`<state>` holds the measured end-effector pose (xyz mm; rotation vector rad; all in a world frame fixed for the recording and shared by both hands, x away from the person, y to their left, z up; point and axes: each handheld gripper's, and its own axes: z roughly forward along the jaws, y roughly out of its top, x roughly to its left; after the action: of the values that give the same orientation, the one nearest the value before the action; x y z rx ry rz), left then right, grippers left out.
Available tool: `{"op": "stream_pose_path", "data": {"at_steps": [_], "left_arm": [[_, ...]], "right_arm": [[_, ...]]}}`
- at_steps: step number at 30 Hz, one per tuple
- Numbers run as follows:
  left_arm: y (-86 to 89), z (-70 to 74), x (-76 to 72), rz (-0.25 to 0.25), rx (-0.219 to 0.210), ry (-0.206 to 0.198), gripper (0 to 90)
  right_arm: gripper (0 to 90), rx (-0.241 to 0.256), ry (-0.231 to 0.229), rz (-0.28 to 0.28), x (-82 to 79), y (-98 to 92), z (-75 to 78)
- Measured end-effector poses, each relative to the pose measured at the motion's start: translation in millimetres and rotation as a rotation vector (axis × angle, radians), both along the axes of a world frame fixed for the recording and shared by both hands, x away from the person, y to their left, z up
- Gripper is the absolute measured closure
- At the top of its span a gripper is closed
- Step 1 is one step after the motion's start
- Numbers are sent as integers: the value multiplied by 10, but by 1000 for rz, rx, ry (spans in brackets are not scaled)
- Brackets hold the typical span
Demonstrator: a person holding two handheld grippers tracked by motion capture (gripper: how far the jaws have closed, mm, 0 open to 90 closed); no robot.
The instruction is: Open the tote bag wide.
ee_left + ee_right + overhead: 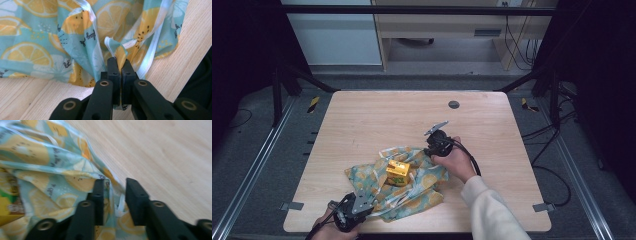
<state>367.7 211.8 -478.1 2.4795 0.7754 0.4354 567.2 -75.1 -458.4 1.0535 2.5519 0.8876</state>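
At the near edge, our left gripper [362,204] pinches the lemon-print cloth [424,192], spread mid-table under the yellow carton [397,173]. Farther right, our right gripper [113,202] straddles its far corner, jaws spread; wrapping looks barely begun.

A light wooden table [362,120] fills the middle of the high view, and a crumpled teal cloth printed with lemon slices [422,192] lies on it in the lower centre of the frame. A small yellow carton [397,173] stands on that cloth near its middle. The left gripper [367,200] sits at the lower left of the frame, at the cloth's lower left corner by the table's near edge. The right gripper [432,150] sits just right of centre, at the cloth's upper right edge, above and to the right of the carton. A small round grey disc [453,104] lies on the table in the upper centre, well apart from the cloth.
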Motion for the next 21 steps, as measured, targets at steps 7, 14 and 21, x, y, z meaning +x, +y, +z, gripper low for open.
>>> {"op": "stream_pose_path", "data": {"at_steps": [7,14,21], "left_arm": [[-15,25,-3,3,-35,-42,788],[-37,115,-17,41,-89,-122,501],[-14,220,-14,53,-170,-178,447]], "right_arm": [[482,43,-77,12,-272,-123,279],[448,92,-94,63,-601,-156,316],[432,94,-70,100,-731,-91,207]]}}
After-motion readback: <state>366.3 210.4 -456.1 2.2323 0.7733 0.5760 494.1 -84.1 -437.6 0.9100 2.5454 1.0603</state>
